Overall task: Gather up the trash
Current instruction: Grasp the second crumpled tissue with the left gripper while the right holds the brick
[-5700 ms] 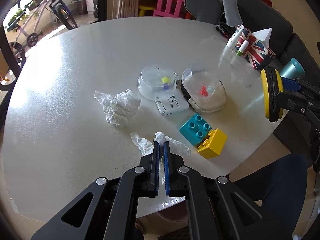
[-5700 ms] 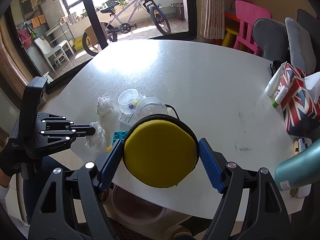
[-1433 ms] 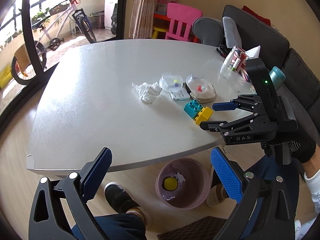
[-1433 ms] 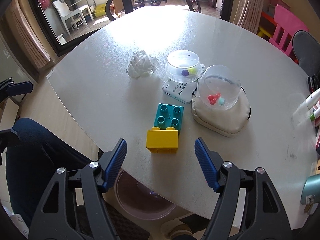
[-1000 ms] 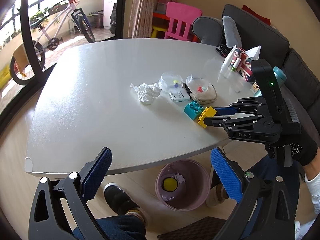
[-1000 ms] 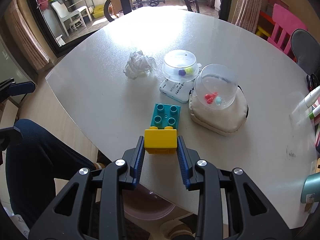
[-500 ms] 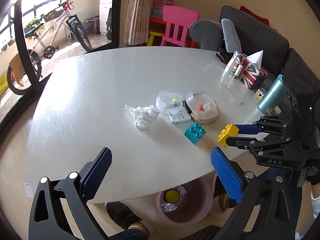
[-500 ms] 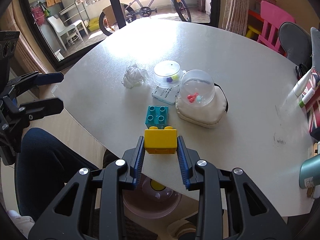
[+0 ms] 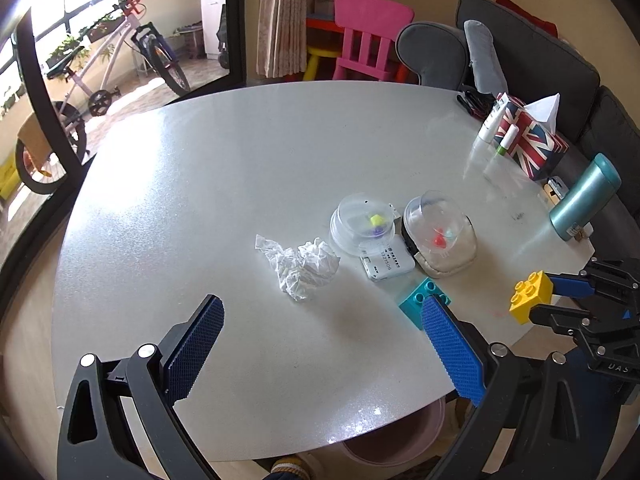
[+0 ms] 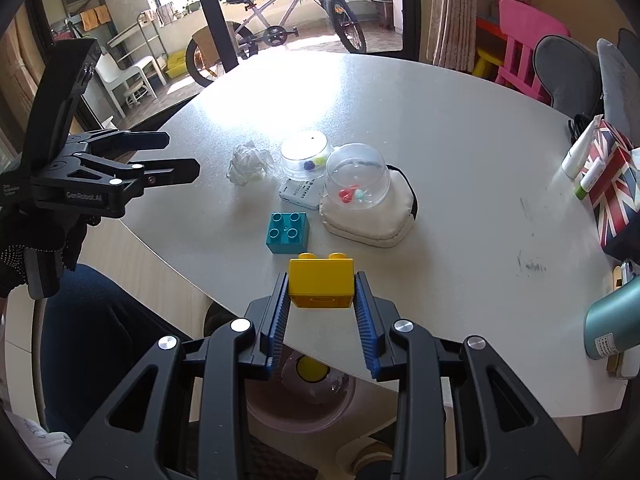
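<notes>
My right gripper (image 10: 322,286) is shut on a yellow toy brick (image 10: 321,282) and holds it above the table's front edge; it also shows in the left wrist view (image 9: 530,295). A pink waste bin (image 10: 296,404) stands on the floor under that edge, with a yellow round thing inside. My left gripper (image 9: 320,320) is open and empty above the table, short of a crumpled white tissue (image 9: 300,264). The tissue also shows in the right wrist view (image 10: 248,162). A teal brick (image 10: 287,233) lies on the table.
Two clear plastic domes (image 9: 362,224), a white card (image 9: 386,264) and a beige pouch (image 9: 444,260) sit mid-table. A Union Jack tissue box (image 9: 528,142), tubes and a teal bottle (image 9: 584,196) stand at the right edge. Chairs and a sofa lie beyond.
My right gripper closed on the yellow brick and lifted it off the table toward the front edge. My left gripper moved forward over the table toward the tissue, still open.
</notes>
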Demonstrator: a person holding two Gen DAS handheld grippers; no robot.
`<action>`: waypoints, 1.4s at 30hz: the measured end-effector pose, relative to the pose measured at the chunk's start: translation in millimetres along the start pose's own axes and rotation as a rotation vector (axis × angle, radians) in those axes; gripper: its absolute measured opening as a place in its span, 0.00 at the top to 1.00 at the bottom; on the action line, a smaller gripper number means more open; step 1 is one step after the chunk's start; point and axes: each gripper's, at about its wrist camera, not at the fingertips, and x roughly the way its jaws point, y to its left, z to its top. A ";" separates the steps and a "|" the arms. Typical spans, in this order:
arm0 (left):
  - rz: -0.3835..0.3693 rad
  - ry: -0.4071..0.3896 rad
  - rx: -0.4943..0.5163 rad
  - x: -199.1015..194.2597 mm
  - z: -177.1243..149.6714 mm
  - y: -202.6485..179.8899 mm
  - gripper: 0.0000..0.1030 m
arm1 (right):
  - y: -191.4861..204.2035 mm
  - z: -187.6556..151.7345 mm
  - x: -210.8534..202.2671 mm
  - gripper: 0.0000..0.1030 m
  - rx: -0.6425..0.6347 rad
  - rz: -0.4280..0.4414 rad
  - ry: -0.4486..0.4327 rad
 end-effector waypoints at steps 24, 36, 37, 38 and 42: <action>-0.008 0.127 -0.065 65.1 19.3 22.6 0.53 | -22.6 -4.2 -1.1 0.69 0.052 -0.023 0.004; -0.030 0.096 -0.019 53.5 15.7 14.1 0.82 | -24.4 -4.6 1.4 0.69 0.054 -0.018 0.000; -0.032 0.092 -0.013 50.3 14.8 12.6 0.82 | -24.1 -4.4 1.3 0.69 0.054 -0.018 -0.002; -0.034 0.088 -0.006 47.6 14.2 10.0 0.82 | -24.0 -4.4 1.2 0.69 0.052 -0.018 -0.003; -0.029 0.068 0.023 30.0 8.9 2.5 0.82 | -22.2 -4.7 -1.0 0.69 0.049 -0.019 -0.008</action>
